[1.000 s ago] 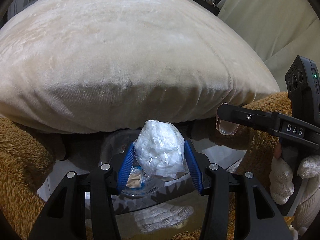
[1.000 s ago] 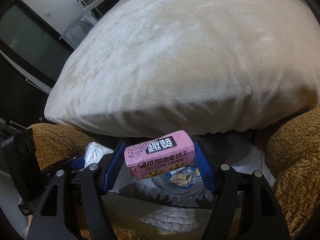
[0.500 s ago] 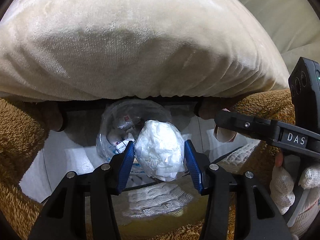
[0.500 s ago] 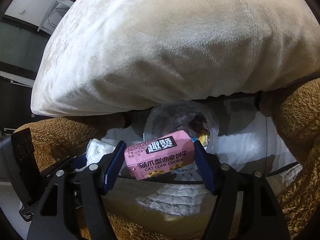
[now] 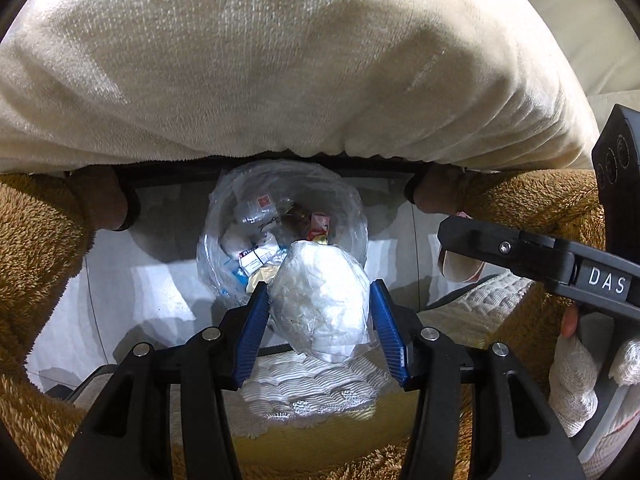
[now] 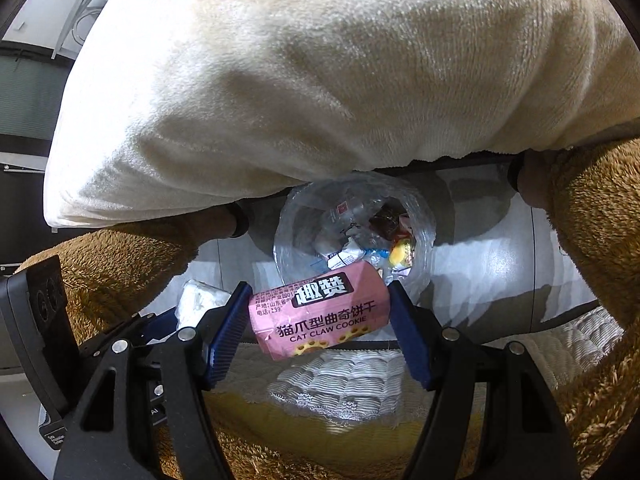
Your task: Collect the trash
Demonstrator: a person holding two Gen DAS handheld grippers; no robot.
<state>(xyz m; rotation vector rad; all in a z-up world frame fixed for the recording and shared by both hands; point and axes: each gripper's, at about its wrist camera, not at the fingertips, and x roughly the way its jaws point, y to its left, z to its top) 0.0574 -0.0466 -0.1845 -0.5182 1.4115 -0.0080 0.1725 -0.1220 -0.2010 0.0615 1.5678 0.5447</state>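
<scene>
Both grippers have dropped over the clear-plastic-lined round trash bin (image 5: pixel 282 236), now in full view (release next, probably): left gripper (image 5: pixel 318 330) pinches the crumpled white plastic wad (image 5: pixel 320 300), right gripper (image 6: pixel 318 330) clamps the pink cookie box (image 6: pixel 320 316).

My left gripper (image 5: pixel 318 320) points steeply down, and its two blue pads (image 5: pixel 252 334) press on both sides of a white crumpled bundle (image 5: pixel 320 304). My right gripper (image 6: pixel 320 328) also points steeply down, beside the left one, and its pads (image 6: pixel 408 334) clamp a pink cookie pack (image 6: pixel 320 316) by its ends. My right hand (image 5: pixel 580 376), in a white knitted glove, holds the right handle.
</scene>
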